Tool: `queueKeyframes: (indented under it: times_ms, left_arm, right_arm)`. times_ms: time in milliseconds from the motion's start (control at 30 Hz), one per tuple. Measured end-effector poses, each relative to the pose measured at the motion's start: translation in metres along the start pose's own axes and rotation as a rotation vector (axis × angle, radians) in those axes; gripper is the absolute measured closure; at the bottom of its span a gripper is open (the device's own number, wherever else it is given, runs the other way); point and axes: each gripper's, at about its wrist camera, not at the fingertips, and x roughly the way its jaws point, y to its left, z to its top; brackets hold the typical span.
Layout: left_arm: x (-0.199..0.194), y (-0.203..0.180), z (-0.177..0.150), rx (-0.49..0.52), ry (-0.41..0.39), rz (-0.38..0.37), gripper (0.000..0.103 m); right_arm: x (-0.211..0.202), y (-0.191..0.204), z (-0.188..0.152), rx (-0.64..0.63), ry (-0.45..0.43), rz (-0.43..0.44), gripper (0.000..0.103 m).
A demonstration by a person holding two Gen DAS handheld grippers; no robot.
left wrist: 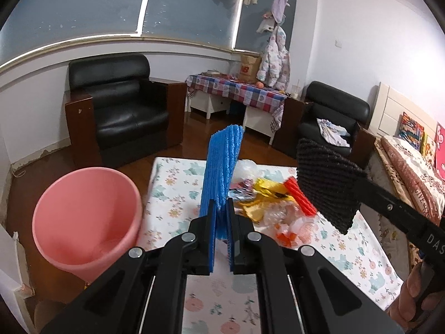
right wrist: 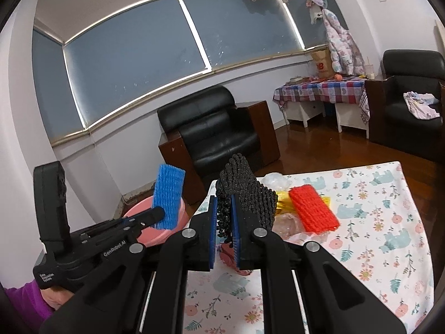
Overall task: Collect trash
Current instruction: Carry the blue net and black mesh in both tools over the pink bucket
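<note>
- I am reading "GenRobot.AI" and "Data Acquisition System" on my left gripper [right wrist: 160, 213] in the right view, and "DAS" on my right gripper [left wrist: 358, 178] in the left view.
- A brown paper bag [left wrist: 249, 68] on the far checked table [left wrist: 236, 89] is showing a red "NB" logo.
- My left gripper is pointing down a little, out over the flowery cloth [left wrist: 172, 194], and it is sitting just beside the pink bin [left wrist: 86, 217].
- Its jaws are nearly closed and are squeezing a blue net [left wrist: 222, 167], which is standing up above the fingers.
- My right gripper is pointing down a little too, over the trash pile [left wrist: 267, 194].
- Its jaws are nearly closed and are pinching a black net [right wrist: 244, 192], which is sticking up and folding over to the right.
- A hand [left wrist: 411, 297] is holding the right gripper's grip, and a purple sleeve [right wrist: 25, 300] is showing by the left one.
- The rest of the trash is lying on the cloth: a red net [right wrist: 313, 208], yellow wrappers [left wrist: 267, 192] and clear plastic [left wrist: 247, 168].
- The pink bin is standing on the floor at the cloth's left edge.
</note>
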Motion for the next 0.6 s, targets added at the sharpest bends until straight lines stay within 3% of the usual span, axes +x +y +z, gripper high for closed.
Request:
queueKeyframes:
  times_ms: [267, 600]
  left_arm:
    - [-0.005, 0.056, 0.007, -0.048, -0.056, 0.070, 0.097]
    - [0.011, 0.153, -0.004, -0.204, -0.012, 0.170, 0.097]
  right_arm:
    - [0.059, 0.034, 0.009, -0.029, 0.084, 0.082, 0.093]
    - [0.147, 0.090, 0.010, -0.046, 0.217, 0.236, 0.093]
